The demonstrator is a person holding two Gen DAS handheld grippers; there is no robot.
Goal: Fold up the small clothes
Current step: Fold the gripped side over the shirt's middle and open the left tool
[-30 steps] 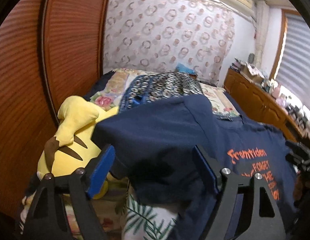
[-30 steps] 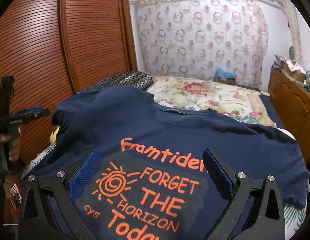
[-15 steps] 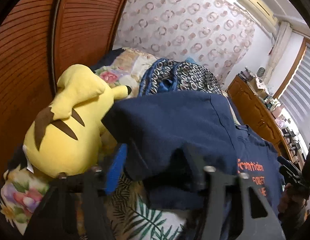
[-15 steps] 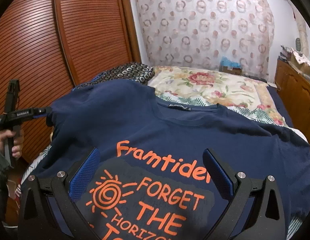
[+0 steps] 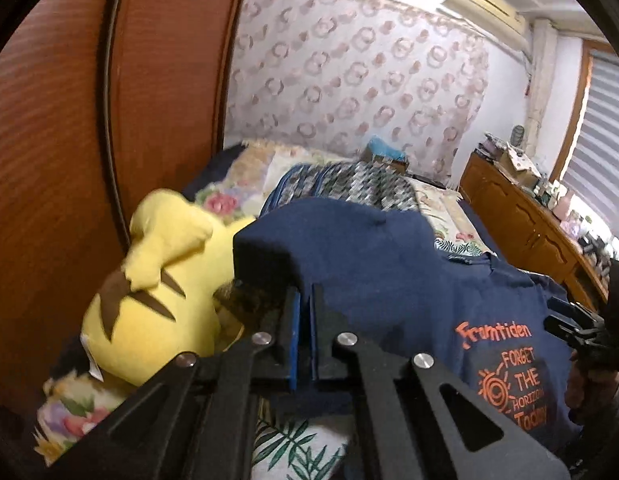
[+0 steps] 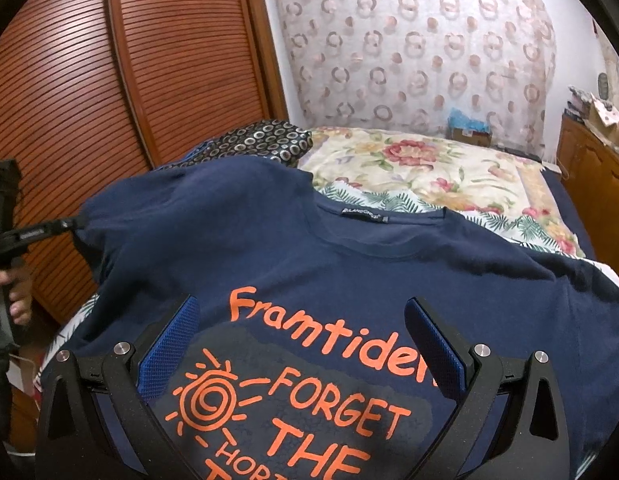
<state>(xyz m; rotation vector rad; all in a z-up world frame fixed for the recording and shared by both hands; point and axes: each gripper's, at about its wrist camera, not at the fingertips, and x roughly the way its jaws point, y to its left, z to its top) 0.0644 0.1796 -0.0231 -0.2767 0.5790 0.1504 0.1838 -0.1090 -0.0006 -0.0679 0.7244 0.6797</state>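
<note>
A navy T-shirt (image 6: 269, 248) with orange print lies spread face up on the bed, collar away from me. My left gripper (image 5: 305, 300) is shut on the shirt's left sleeve (image 5: 341, 240), which bunches up and drapes over the fingertips. From the right wrist view the left gripper (image 6: 71, 224) pinches the sleeve's edge at the shirt's far left, held by a hand (image 6: 13, 300). Above the printed chest, my right gripper (image 6: 302, 308) stands open with only flat cloth below its blue pads (image 6: 173, 344).
A yellow plush toy (image 5: 149, 288) sits just left of the held sleeve, against the louvred wooden wardrobe doors (image 6: 109, 80). A dark ring-patterned bundle (image 6: 261, 140) lies behind the shirt on the floral bedspread (image 6: 429, 168). A wooden dresser (image 5: 529, 220) runs along the right.
The left jaws went from wide open around the sleeve to shut on it, and the sleeve is lifted a little. The right gripper slid slightly across the print, still open.
</note>
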